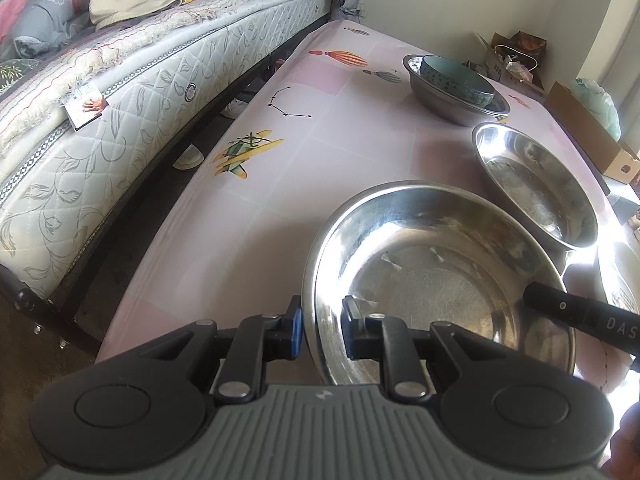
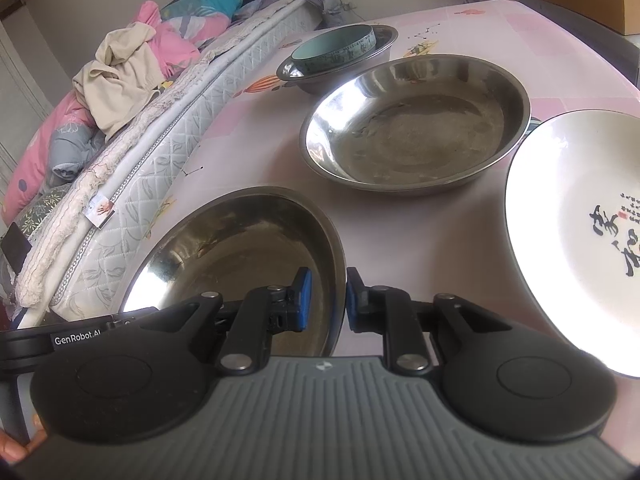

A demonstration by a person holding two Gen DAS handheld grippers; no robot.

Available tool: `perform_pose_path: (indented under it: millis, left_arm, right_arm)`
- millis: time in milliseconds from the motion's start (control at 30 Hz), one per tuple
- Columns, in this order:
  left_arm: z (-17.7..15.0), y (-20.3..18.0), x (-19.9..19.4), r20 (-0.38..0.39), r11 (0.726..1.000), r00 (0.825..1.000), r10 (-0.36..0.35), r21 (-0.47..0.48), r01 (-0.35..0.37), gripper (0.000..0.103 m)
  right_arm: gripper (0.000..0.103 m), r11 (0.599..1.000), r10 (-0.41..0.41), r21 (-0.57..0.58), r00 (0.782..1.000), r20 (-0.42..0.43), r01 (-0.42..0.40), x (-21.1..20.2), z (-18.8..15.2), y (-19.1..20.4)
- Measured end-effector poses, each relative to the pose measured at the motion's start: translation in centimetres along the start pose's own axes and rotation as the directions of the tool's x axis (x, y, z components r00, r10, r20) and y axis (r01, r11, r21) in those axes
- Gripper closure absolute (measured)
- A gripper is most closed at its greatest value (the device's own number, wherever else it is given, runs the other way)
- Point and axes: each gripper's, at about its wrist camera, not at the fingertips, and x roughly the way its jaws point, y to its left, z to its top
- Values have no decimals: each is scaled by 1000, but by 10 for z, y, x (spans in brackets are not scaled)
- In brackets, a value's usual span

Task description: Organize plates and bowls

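I am clamping my left claw (image 1: 322, 326) on the near left rim of the nearest steel basin (image 1: 436, 280), one blue-padded finger outside the wall and one inside. My right claw (image 2: 328, 300) is pinching the same basin (image 2: 240, 248) on its opposite rim, so both sets of jaws are sitting nearly together with only thin metal between them. The basin is round, shallow and polished, its flat bottom dulled by fine scratches and glare.

The black barrel of the right tool is reaching in at the edge of the left view, showing the letters "DAS" before the frame cuts it off. In the right view the left tool is reading "GenRobot.AI" in white.

Beyond the held basin a second steel basin (image 2: 416, 128) of the same shape is resting on the table (image 1: 352, 148), which is wearing a smooth pink checked cover printed with aeroplanes and balloons. Farther back a smaller grey metal bowl (image 2: 340, 68) is holding a pale blue ceramic bowl (image 2: 332, 48) with a patterned band I cannot read. To the right a glossy white plate (image 2: 576, 232) is showing black brush calligraphy and a small red seal, its far side being cropped and bleached by sunlight.

A quilted mattress (image 1: 132, 112) with a small tag whose print is too small to read is running along the table's left edge.
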Motion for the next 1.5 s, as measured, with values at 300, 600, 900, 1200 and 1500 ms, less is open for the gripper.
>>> perform_pose_path:
  millis: [300, 600, 900, 1200, 1500]
  left_arm:
    - [0, -1, -2, 11, 1000, 1000, -4, 3, 4, 84]
    - [-2, 1, -5, 23, 1000, 1000, -8, 1, 8, 84]
    - [-2, 0, -6, 32, 1000, 999, -7, 2, 7, 84]
    - [-1, 1, -8, 38, 1000, 999, -8, 2, 8, 84]
    - [-1, 1, -10, 44, 1000, 999, -9, 0, 9, 84]
  right_arm:
    - [85, 1000, -9, -20, 1000, 12, 9, -3, 0, 2]
    - [85, 999, -15, -39, 1000, 23, 16, -6, -1, 5]
    - [85, 999, -16, -51, 999, 34, 18, -9, -2, 7]
    - [85, 998, -17, -60, 999, 43, 19, -12, -1, 8]
    - [85, 997, -17, -70, 999, 50, 20, -14, -1, 9]
